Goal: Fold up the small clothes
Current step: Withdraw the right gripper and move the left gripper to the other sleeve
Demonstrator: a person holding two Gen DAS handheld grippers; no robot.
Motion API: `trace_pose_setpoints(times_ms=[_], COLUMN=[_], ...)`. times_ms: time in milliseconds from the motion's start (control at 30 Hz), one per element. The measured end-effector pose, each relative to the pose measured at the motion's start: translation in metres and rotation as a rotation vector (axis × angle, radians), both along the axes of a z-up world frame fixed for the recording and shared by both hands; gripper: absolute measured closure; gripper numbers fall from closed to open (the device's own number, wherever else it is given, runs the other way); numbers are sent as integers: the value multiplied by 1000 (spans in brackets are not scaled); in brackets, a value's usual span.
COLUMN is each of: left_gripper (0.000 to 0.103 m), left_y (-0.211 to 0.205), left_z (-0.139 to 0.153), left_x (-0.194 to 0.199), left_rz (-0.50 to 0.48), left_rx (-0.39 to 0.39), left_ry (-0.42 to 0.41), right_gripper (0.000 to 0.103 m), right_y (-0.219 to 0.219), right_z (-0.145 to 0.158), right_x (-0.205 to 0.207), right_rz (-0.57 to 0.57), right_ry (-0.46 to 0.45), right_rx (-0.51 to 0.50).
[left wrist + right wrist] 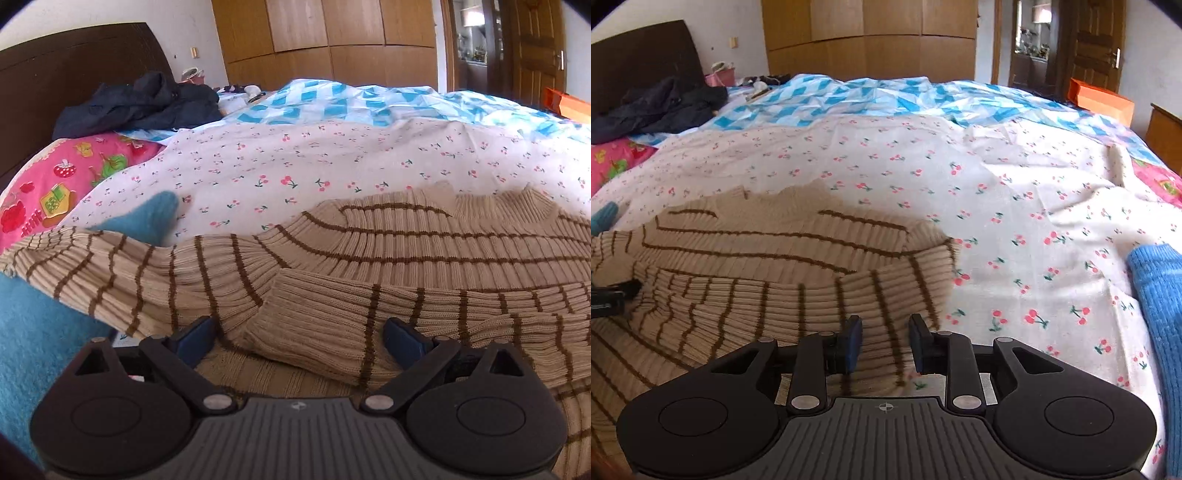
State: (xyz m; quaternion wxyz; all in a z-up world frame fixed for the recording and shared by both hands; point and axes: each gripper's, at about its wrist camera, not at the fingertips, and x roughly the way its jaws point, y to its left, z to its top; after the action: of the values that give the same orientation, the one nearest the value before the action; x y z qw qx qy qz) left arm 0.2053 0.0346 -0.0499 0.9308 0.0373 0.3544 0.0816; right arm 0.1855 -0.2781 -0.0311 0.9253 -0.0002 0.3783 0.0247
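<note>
A beige ribbed sweater with brown stripes lies on the cherry-print sheet, collar away from me. One sleeve is folded across the body, its cuff between the open fingers of my left gripper. In the right wrist view the sweater fills the lower left. My right gripper is open just above the sweater's right edge, holding nothing. The left gripper's tip shows at the left edge there.
A blue knit garment lies at the left, partly under the sweater, and another blue knit at the right. A dark jacket, a pink pillow, a blue-checked quilt and an orange box lie farther back.
</note>
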Motion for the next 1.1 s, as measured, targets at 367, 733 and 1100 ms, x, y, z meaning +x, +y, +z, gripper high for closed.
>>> trace_pose_setpoints(times_ms=[367,733,1100], left_gripper=[0,0,0], left_y=[-3,0,48], left_z=[9,10,43], left_x=[-10,-18,-73], left_rz=[16,32,104], left_rx=[30,53,-64], left_ry=[-24,9,-32], right_gripper=[71,69,68], right_y=[2,12,66], right_z=[6,2,39], right_x=[-5,-5,-11], right_rz=[-32,-9,125], right_ry=[-64,-53,-97], right_rx=[-11,-54,-45])
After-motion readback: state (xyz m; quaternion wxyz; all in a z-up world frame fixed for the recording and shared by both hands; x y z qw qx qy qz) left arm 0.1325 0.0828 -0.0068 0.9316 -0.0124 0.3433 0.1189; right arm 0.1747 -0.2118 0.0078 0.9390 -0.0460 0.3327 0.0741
